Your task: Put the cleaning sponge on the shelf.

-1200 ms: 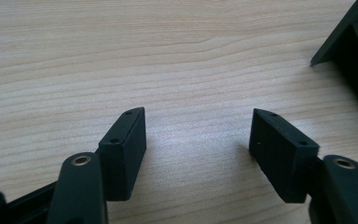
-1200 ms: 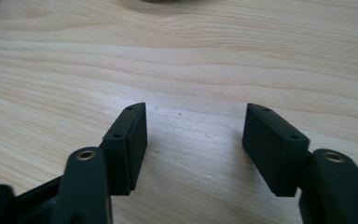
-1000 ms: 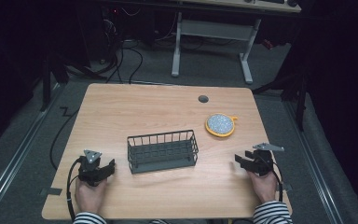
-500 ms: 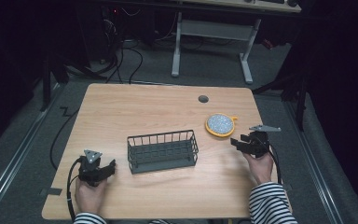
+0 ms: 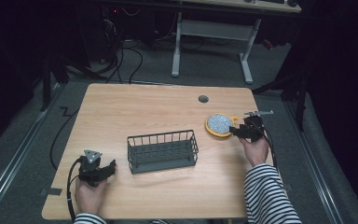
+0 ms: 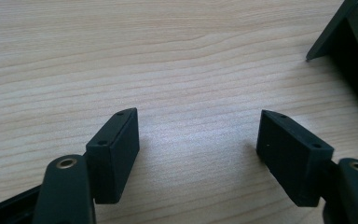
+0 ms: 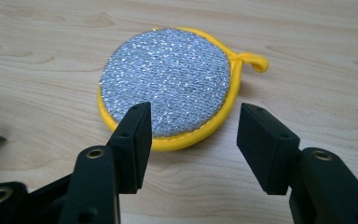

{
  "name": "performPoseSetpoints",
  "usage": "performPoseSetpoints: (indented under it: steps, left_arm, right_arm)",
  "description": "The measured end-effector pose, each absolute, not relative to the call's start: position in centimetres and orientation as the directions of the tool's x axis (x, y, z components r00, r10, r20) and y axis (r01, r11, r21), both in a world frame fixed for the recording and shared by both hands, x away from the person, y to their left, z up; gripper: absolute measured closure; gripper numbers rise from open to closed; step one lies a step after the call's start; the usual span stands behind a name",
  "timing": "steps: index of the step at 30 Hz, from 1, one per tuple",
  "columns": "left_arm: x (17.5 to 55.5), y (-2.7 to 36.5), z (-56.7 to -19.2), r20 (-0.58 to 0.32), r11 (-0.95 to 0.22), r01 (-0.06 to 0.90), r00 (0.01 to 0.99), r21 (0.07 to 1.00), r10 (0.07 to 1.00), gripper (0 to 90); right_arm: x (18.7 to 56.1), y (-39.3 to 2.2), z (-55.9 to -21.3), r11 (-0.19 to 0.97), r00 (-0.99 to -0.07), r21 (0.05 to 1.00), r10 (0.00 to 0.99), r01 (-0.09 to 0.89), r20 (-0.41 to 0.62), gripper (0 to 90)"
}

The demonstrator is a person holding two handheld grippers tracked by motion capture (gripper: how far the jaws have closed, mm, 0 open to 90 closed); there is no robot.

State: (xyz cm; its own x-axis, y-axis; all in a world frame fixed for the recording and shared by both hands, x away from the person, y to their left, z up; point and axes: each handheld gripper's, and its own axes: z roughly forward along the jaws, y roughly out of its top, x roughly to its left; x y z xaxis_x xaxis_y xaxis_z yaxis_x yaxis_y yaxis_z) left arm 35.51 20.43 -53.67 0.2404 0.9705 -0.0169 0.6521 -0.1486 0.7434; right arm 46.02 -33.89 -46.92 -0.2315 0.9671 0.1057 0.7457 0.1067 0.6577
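Two open jaws of right gripper [image 7: 191, 144] short of flat scouring pad [image 7: 165, 81]: probable skid across desk [image 7: 37, 56], grip missed; left gripper [image 6: 198, 154] likewise open, empty.

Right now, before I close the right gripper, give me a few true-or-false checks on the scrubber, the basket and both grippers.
1. The right gripper has open jaws with nothing pressed between them. True.
2. The round yellow-rimmed scouring pad with a silver mesh face lies inside the dark wire basket. False: it lies on the wooden table, to the right of the basket in the high view.
3. The left gripper is shut on the basket. False: its jaws stand open over bare wood.
4. The pad has a small yellow loop at its edge. True.
5. The basket holds nothing. True.
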Motion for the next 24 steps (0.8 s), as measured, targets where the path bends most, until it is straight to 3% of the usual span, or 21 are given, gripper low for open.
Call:
performPoseSetpoints:
  steps: [14, 20, 24]
  left_arm:
    - [35.5, 20.4, -53.7, -0.013, -0.153, 0.653, 0.241, 0.742, 0.970, 30.2]
    - [35.5, 20.4, -53.7, -0.012, -0.153, 0.653, 0.242, 0.742, 0.970, 30.2]
    - [35.5, 20.4, -53.7, -0.013, -0.155, 0.653, 0.244, 0.742, 0.970, 30.1]
  right_arm:
    - [48.9, -34.1, -49.7, -0.033, -0.135, 0.604, 0.964, 0.797, 0.231, 42.9]
    - [50.0, -33.2, -49.7, 0.014, -0.146, 0.565, 0.971, 0.825, 0.190, 44.4]
    - [50.8, -32.9, -49.6, 0.037, -0.152, 0.508, 0.971, 0.861, 0.186, 50.2]
